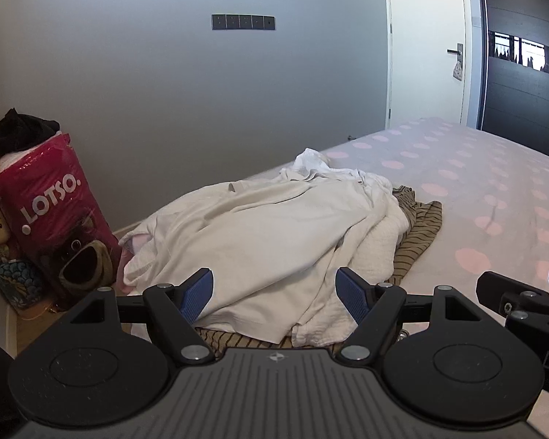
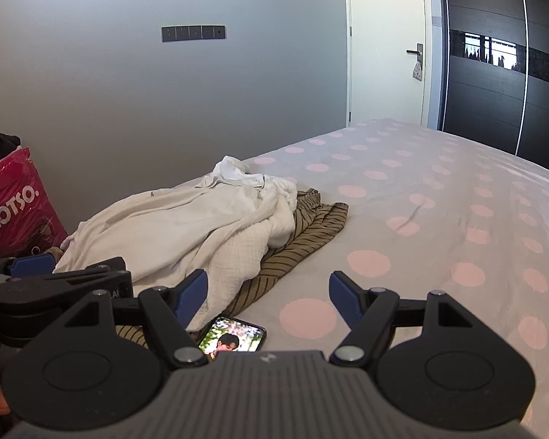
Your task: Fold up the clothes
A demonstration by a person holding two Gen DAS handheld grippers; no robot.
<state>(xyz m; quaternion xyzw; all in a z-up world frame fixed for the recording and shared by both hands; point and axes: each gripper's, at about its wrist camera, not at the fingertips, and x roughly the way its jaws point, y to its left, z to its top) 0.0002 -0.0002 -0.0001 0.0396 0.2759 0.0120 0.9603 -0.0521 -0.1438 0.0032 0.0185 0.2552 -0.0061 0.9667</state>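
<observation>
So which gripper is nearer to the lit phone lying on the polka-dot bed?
Right. The right gripper hangs open right over the phone; the left gripper is off to its left, over the white clothes.

White clothes point(image 1: 274, 226) hide most of the striped garment point(image 1: 421, 226); the phone point(image 2: 234, 336) is partly covered.
</observation>
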